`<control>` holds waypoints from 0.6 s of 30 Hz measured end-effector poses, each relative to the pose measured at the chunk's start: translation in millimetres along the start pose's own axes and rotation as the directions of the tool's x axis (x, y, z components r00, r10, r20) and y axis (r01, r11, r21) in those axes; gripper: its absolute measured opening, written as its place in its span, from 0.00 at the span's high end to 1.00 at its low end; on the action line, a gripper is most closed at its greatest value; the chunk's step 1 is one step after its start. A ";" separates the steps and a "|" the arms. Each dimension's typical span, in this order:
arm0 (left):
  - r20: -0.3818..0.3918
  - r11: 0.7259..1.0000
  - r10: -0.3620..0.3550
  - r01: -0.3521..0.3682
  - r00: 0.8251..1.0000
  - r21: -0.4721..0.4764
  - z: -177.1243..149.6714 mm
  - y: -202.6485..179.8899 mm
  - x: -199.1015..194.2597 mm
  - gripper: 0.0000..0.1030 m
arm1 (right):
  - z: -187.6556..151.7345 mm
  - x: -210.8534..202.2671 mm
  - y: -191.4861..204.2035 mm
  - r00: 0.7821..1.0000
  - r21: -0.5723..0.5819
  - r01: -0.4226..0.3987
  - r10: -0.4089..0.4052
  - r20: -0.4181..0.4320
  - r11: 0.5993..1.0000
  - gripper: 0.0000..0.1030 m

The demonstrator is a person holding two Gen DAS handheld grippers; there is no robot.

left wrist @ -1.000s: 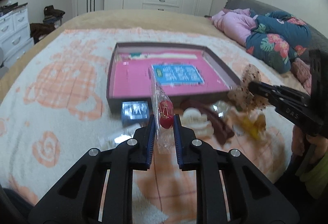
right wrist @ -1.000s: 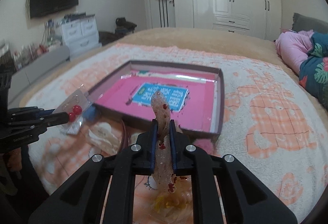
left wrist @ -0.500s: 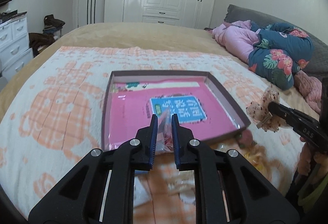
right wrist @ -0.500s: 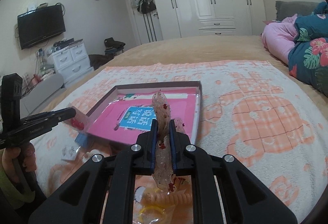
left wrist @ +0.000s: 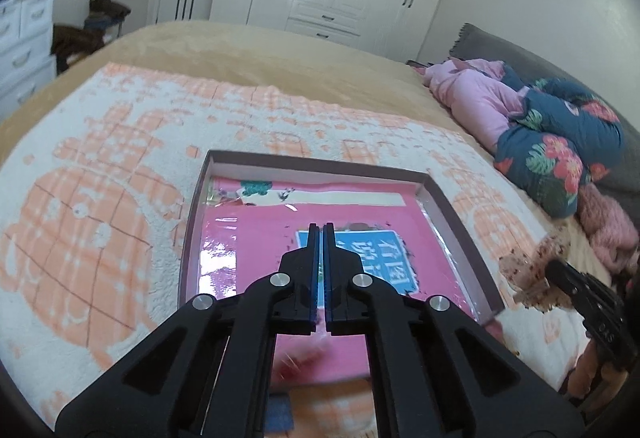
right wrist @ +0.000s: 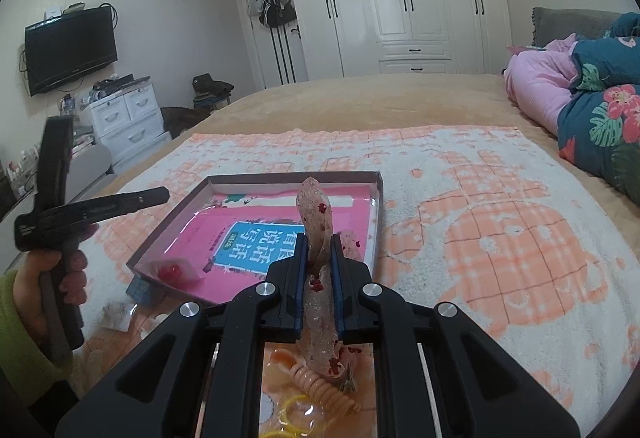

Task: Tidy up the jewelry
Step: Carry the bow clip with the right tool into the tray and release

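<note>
The right gripper (right wrist: pixel 325 244) has its fingers clamped on a sheer speckled scrunchie (right wrist: pixel 316 213) above the bed (right wrist: pixel 500 222). The left gripper (left wrist: pixel 322 234) is fully closed and empty over the pink-lined box (left wrist: pixel 456 213), where a bagged red-bead earring (right wrist: pixel 173 271) lies in the near corner.

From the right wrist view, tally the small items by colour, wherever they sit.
Red bead packet: 1
Pink speckled sheer band: 1
Peach coil tie: 1
Yellow coil tie: 1
Blue small box: 1
Clear small packet: 1
Total: 6
</note>
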State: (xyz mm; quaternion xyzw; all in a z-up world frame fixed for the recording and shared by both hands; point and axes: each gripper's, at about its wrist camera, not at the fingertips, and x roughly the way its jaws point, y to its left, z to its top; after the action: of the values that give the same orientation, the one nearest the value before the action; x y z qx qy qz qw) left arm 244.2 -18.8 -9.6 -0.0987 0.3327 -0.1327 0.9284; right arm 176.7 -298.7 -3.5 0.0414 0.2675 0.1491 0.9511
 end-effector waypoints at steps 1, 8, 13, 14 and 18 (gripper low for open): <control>-0.005 1.000 0.004 -0.004 1.000 -0.014 0.3 5.5 4.1 1.00 | 0.9 2.3 -0.4 1.000 0.000 0.003 -0.003 -0.004 1.000 0.89; -0.037 0.999 0.021 -0.022 0.999 -0.040 -7.9 23.4 9.7 1.00 | 6.5 36.8 3.0 0.997 -0.014 -0.007 0.006 -0.083 1.000 0.89; -0.068 0.999 0.042 -0.043 0.997 -0.010 -15.7 24.6 17.5 1.00 | 8.7 68.9 15.0 0.988 -0.063 0.020 -0.030 -0.153 0.998 0.89; -0.075 0.999 0.043 -0.044 0.996 -0.004 -16.8 24.1 19.7 1.00 | 8.9 75.6 17.9 0.985 -0.075 0.031 -0.043 -0.165 0.997 0.89; -0.097 0.998 0.059 -0.056 0.994 0.029 -22.2 18.1 27.0 1.00 | 5.9 96.6 29.8 0.970 -0.151 0.128 -0.156 -0.188 0.980 0.88</control>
State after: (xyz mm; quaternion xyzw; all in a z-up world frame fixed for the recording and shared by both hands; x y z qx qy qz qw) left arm 253.2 -12.2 -47.3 -0.0701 0.3788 -0.1149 0.9156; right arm 250.4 -240.8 -41.7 -0.0585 0.3526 0.1020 0.9283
